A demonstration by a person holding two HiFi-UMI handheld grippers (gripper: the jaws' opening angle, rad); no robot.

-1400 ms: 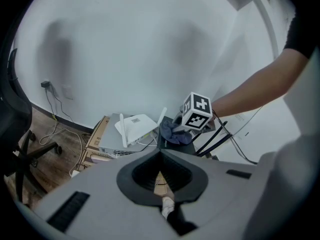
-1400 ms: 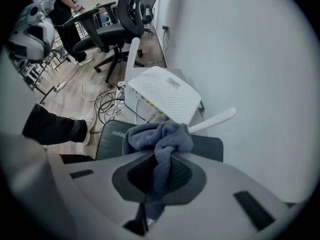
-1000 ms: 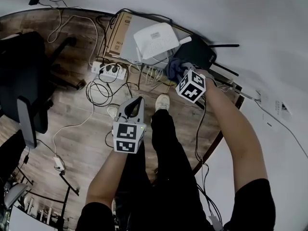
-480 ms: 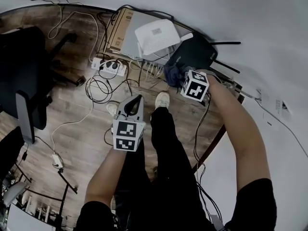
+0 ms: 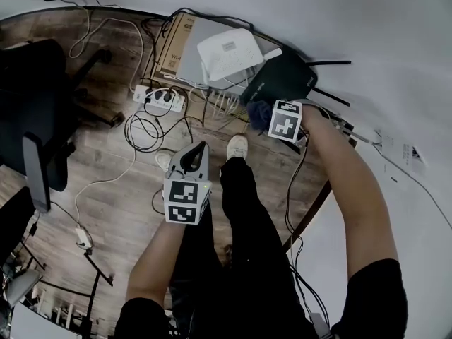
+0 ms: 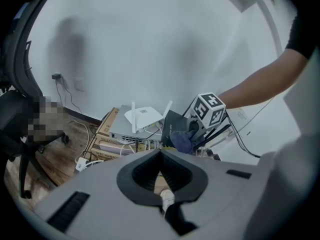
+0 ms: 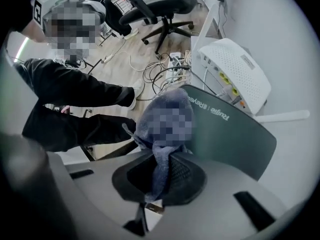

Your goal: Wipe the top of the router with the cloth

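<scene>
From the head view, the right tongs are down at the near corner of the black router, with the dark blue cloth bunched against that corner. A white router sits just beside the black one, on top of a cardboard box. A power strip lies among cables on the wooden floor. The left tongs hang well apart from the routers, over the floor near a shoe.

In the left gripper view, the left tongs are clenched tip to tip with nothing between them. Beyond them stand the white router, the black router and the cloth.

In the right gripper view, the right tongs are grasping the cloth, whose free end rests on the near edge of the black router's top. The white router is behind it, and an office chair is farther off.
</scene>
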